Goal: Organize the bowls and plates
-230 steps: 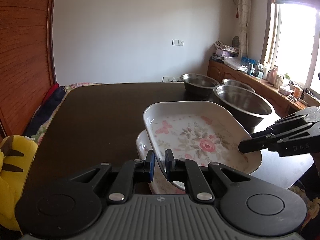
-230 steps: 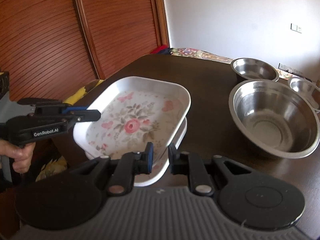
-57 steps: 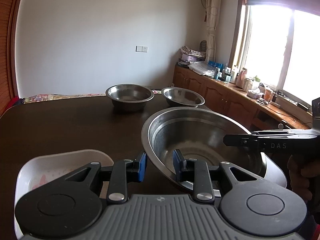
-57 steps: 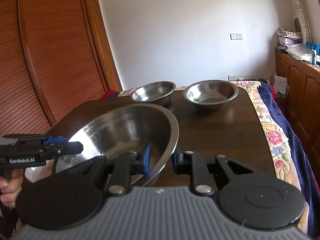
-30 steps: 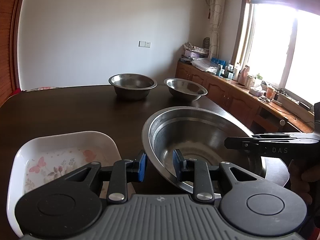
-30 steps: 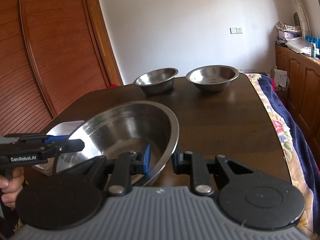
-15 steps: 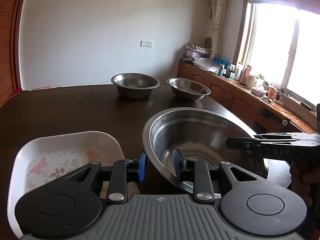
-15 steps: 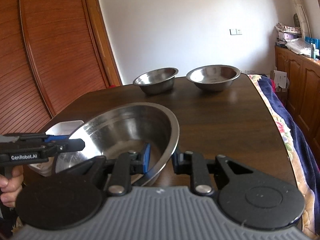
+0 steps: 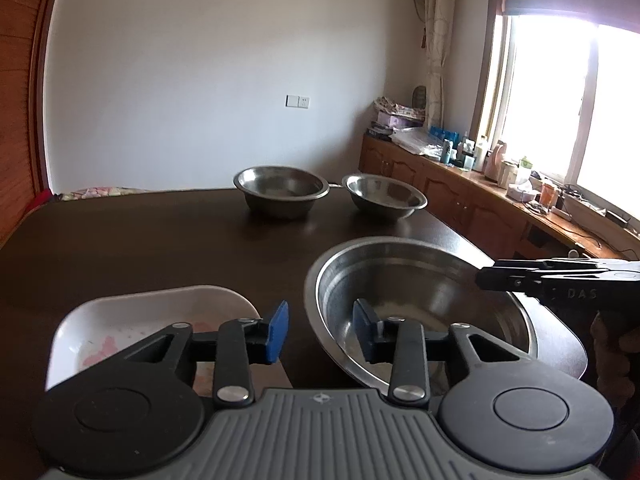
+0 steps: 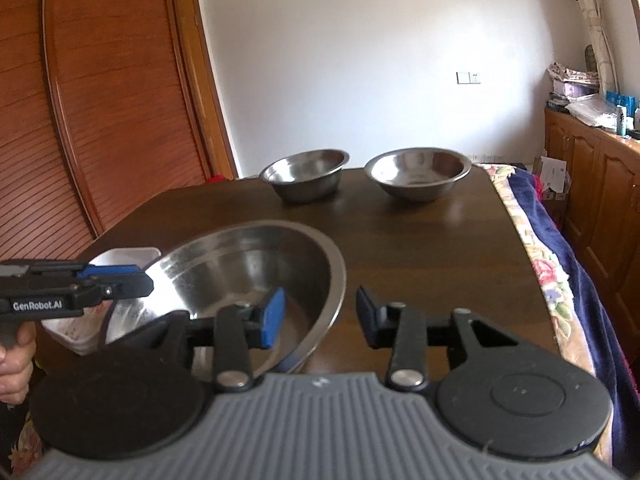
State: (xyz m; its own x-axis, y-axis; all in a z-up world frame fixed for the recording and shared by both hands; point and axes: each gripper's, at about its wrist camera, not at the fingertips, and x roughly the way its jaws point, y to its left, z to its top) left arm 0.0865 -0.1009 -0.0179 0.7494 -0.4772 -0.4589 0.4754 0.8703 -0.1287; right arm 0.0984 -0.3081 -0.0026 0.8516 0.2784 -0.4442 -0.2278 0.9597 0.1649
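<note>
A large steel bowl (image 9: 420, 300) (image 10: 248, 272) sits on the dark table (image 9: 140, 240), right of a white floral dish (image 9: 152, 312) (image 10: 124, 258). My left gripper (image 9: 320, 334) straddles the bowl's near-left rim; its jaws are opening and neither pad touches the metal. My right gripper (image 10: 320, 318) straddles the opposite rim, jaws likewise opening with gaps on both sides. Each gripper shows side-on in the other's view: the right gripper (image 9: 486, 279), the left gripper (image 10: 146, 285). Two smaller steel bowls (image 9: 280, 190) (image 9: 384, 196) stand at the table's far end.
A wooden sideboard (image 9: 460, 200) crowded with bottles runs under the bright window on the right. Slatted wooden doors (image 10: 80, 120) stand left of the table. A floral blanket (image 10: 560, 280) lies along the table's right edge. A person's hand (image 10: 14, 368) grips the left tool.
Both grippers' jaws have spread apart off the large bowl's rim, which they pinched half a second ago. The bowl stays beside the floral dish, and the hands have hardly moved.
</note>
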